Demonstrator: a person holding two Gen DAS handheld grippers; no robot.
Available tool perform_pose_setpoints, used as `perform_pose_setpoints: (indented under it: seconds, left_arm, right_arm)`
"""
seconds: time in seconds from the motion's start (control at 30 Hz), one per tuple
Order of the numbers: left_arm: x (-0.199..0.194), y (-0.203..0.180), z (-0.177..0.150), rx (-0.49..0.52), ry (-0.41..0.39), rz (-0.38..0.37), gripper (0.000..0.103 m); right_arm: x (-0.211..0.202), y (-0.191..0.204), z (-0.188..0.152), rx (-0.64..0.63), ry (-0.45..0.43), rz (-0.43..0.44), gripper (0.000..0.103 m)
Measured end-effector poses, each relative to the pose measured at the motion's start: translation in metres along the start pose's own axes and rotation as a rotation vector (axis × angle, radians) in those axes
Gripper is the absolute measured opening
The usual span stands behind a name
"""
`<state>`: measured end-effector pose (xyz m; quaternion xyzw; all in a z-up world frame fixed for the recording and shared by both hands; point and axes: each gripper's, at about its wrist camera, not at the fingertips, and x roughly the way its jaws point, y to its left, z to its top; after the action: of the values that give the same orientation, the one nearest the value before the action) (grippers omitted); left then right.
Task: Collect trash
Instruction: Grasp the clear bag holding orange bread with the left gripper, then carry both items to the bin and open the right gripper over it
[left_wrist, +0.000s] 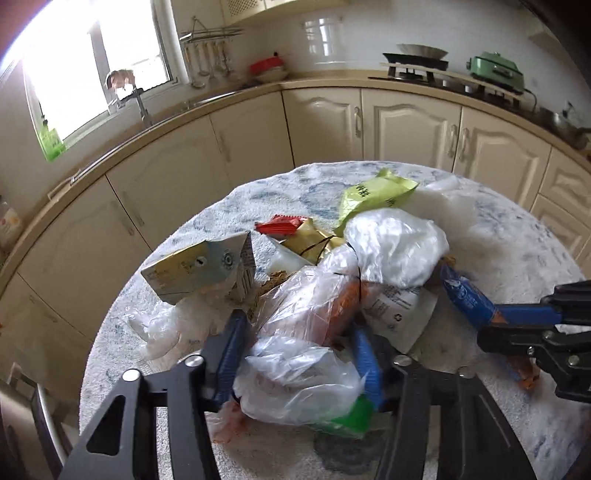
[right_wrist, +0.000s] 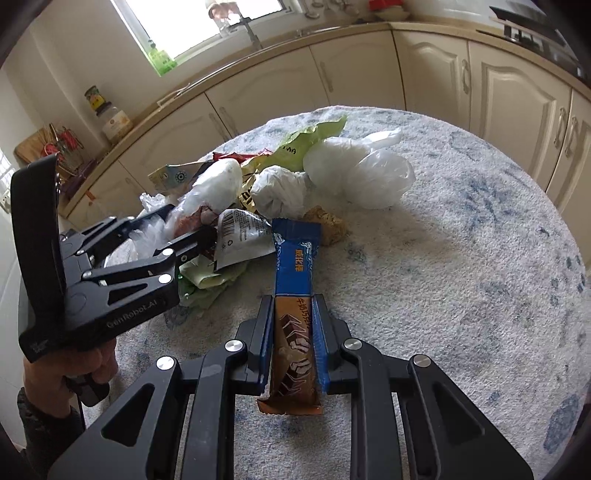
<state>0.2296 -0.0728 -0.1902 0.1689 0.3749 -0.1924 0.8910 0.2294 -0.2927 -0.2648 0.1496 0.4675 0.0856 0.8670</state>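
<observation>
A heap of trash lies on a round table with a blue-white fuzzy cloth (right_wrist: 461, 240): clear plastic bags (left_wrist: 391, 247), a crushed carton (left_wrist: 199, 269), a lime-green packet (left_wrist: 376, 192), a red wrapper (left_wrist: 277, 226) and a white label pouch (right_wrist: 240, 236). My left gripper (left_wrist: 299, 325) is closed around a crumpled clear plastic bag (left_wrist: 303, 365) at the near side of the heap. My right gripper (right_wrist: 293, 306) is shut on a blue-and-brown wafer bar wrapper (right_wrist: 295, 258) and holds it at the heap's right edge; it also shows in the left wrist view (left_wrist: 469, 299).
Cream kitchen cabinets (left_wrist: 406, 122) curve behind the table, with a sink and tap (left_wrist: 136, 99) under a bright window. A stove with pans (left_wrist: 417, 62) stands at the back right. A brown crumbly lump (right_wrist: 328, 221) lies beside the heap.
</observation>
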Motion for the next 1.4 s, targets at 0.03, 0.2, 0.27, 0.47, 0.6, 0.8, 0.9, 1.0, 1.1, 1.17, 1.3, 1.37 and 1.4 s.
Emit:
perform_pose_setpoints:
  seconds: [0.03,0.2,0.27,0.47,0.6,0.8,0.9,1.0,1.1,1.17,1.3,1.37,1.4]
  left_arm:
    - [-0.001,0.000,-0.001,-0.011,0.000,-0.008,0.042]
    - [-0.021,0.014,-0.009,-0.154,-0.031,-0.034,0.033]
    - [-0.037,0.014,-0.015,-0.191,-0.062,-0.044,0.029]
    - [-0.089,0.003,-0.034,-0.252,-0.152,-0.050,0.022]
    - [-0.110,0.000,-0.048,-0.292,-0.183,-0.064,0.019]
    - [-0.134,-0.017,-0.050,-0.289,-0.241,-0.093,0.019]
    - [-0.147,-0.030,-0.048,-0.276,-0.273,-0.120,0.019]
    - [-0.161,-0.045,-0.044,-0.256,-0.308,-0.159,0.019]
    - [-0.171,-0.064,-0.035,-0.236,-0.336,-0.221,0.019]
    - [-0.174,-0.081,-0.027,-0.215,-0.347,-0.258,0.019]
    - [-0.173,-0.120,-0.005,-0.178,-0.350,-0.366,0.019]
    - [-0.168,-0.144,0.006,-0.153,-0.344,-0.426,0.019]
    - [-0.164,-0.157,0.012,-0.142,-0.335,-0.455,0.019]
  right_arm:
    - [-0.002,-0.001,0.000,0.003,-0.005,0.000,0.019]
    - [-0.020,-0.002,-0.005,0.002,-0.038,0.010,0.019]
    - [-0.030,-0.002,-0.006,0.003,-0.057,0.023,0.019]
    - [-0.064,-0.007,-0.013,0.004,-0.121,0.063,0.019]
    - [-0.085,-0.010,-0.017,0.003,-0.154,0.075,0.019]
    - [-0.115,-0.020,-0.024,0.007,-0.203,0.073,0.019]
    - [-0.129,-0.028,-0.029,0.018,-0.227,0.066,0.019]
    - [-0.148,-0.039,-0.032,0.033,-0.261,0.054,0.019]
    - [-0.169,-0.055,-0.035,0.056,-0.299,0.028,0.019]
    - [-0.184,-0.070,-0.038,0.080,-0.325,0.012,0.019]
    - [-0.212,-0.105,-0.047,0.126,-0.370,-0.047,0.019]
    - [-0.225,-0.128,-0.053,0.157,-0.386,-0.086,0.019]
    - [-0.232,-0.141,-0.057,0.177,-0.394,-0.113,0.019]
